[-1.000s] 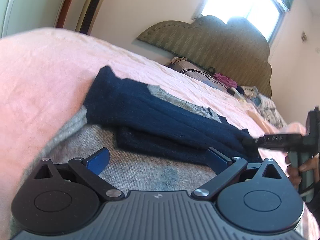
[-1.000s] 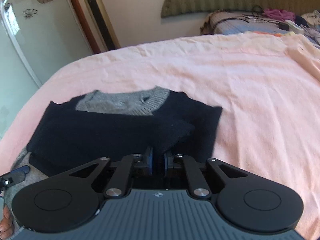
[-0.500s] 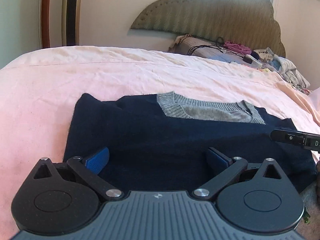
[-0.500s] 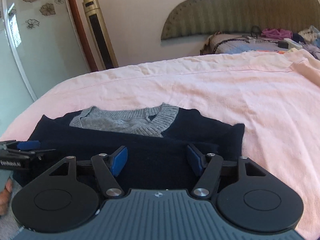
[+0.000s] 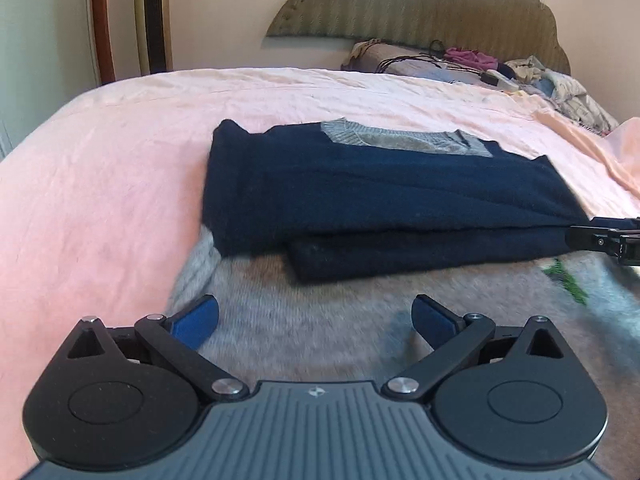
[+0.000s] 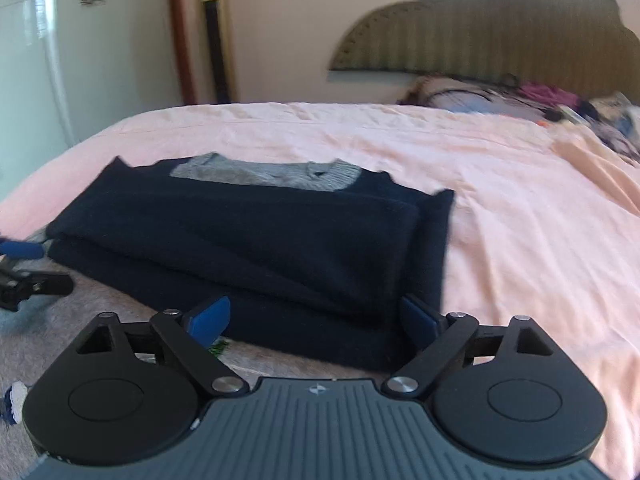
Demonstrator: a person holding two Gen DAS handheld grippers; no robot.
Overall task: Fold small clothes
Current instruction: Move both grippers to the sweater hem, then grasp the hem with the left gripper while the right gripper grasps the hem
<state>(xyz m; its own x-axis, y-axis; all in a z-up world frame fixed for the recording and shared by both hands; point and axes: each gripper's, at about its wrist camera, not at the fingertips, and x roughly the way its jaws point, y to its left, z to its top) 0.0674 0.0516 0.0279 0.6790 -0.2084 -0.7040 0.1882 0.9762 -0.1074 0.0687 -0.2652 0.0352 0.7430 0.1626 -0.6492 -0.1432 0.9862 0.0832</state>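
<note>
A small sweater with navy sleeves and a grey body lies on the pink bed sheet. Both navy sleeves are folded across its chest below the grey collar. It also shows in the right wrist view. My left gripper is open and empty above the grey lower body, just short of the sleeves. My right gripper is open and empty over the near right edge of the folded sleeves. The right gripper's tip shows at the right edge of the left wrist view.
The pink sheet stretches to the right and back. A pile of clothes and cables lies by the headboard. A tall fan and a glass wardrobe door stand at the back left.
The right gripper opened and let go of the navy sleeve. Both grippers have drawn back toward the sweater's lower part, so the grey body shows under the left one again.
</note>
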